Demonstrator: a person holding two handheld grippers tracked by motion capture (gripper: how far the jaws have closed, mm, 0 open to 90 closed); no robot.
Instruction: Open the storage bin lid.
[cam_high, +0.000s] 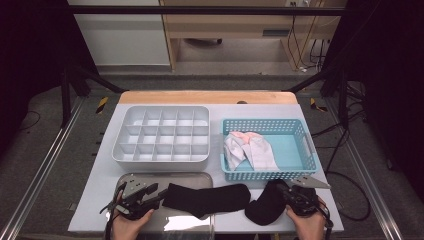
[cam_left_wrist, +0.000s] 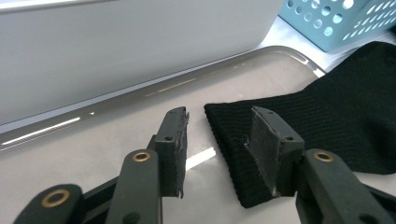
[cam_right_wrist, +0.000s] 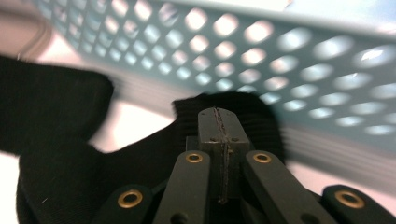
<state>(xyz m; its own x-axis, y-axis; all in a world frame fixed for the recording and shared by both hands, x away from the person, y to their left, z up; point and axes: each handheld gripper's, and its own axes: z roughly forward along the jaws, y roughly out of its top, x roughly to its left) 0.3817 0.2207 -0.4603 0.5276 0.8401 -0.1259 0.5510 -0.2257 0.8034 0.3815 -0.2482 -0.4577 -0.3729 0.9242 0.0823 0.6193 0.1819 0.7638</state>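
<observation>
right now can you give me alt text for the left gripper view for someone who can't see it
The left gripper stands open over a shiny metal tray, one jaw resting on the cuff edge of a black sock that lies partly on the tray. Behind the tray is the white wall of a divided box, with a blue perforated basket at the upper right.

We look down on a desk (cam_high: 320, 220) with a pale grey top and a wooden strip (cam_high: 207, 97) along its far edge. Grey carpet (cam_high: 60, 165) covers the floor around it, crossed by metal rails (cam_high: 42, 172) on either side. Beyond stands light wooden furniture (cam_high: 240, 25) beside a white panel (cam_high: 125, 40), with black cables (cam_high: 307, 50) hanging at the right. Dark frame bars (cam_high: 200, 10) cross the top, and the far left and right corners lie in deep shadow
</observation>
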